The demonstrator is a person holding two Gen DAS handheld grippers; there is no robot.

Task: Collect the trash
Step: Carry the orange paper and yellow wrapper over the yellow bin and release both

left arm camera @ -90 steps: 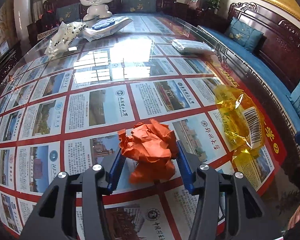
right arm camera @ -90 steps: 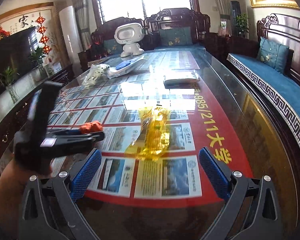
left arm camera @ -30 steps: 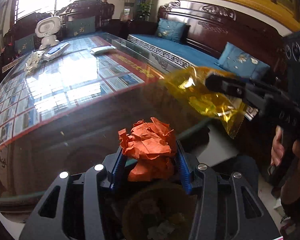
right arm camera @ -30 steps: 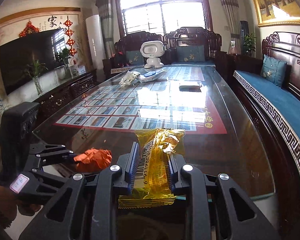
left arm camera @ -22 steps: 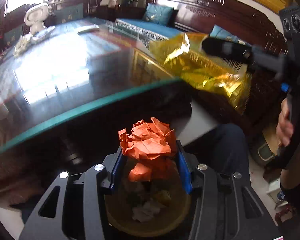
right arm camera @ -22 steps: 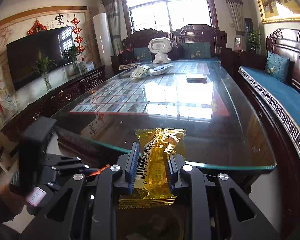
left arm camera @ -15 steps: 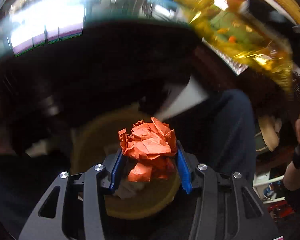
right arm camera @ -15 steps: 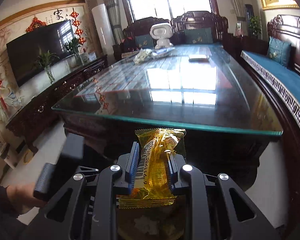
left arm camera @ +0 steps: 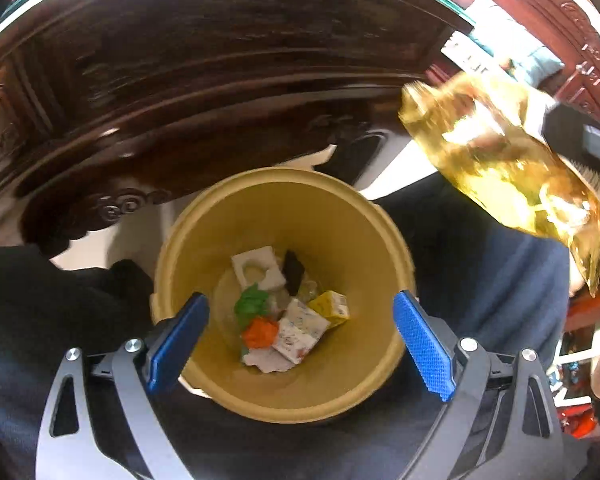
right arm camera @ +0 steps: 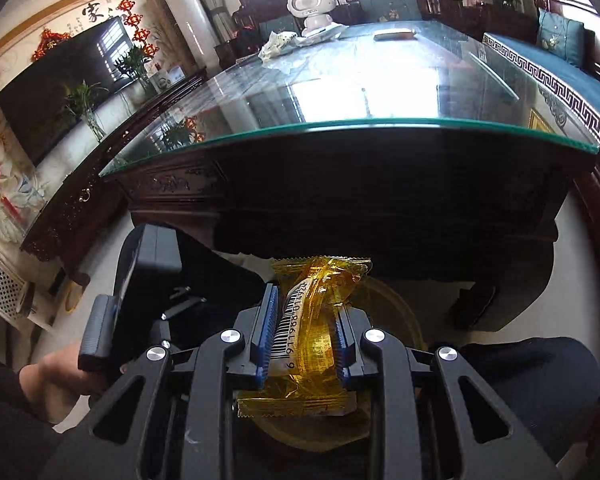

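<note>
My left gripper is open and empty, pointing down over a yellow bin. The crumpled orange paper lies at the bottom of the bin among other scraps. My right gripper is shut on a yellow transparent wrapper with a barcode, held above the bin's rim. The same wrapper shows at the upper right in the left wrist view, off to the side of the bin.
The dark wooden table with a glass top stands just beyond the bin. White wrappers, a flat packet and a white robot toy sit at its far end. A blue-cushioned bench runs along the right.
My left gripper has opened and the orange paper has dropped into the bin. Both grippers have moved off the table down toward the bin; the right still holds the wrapper.
</note>
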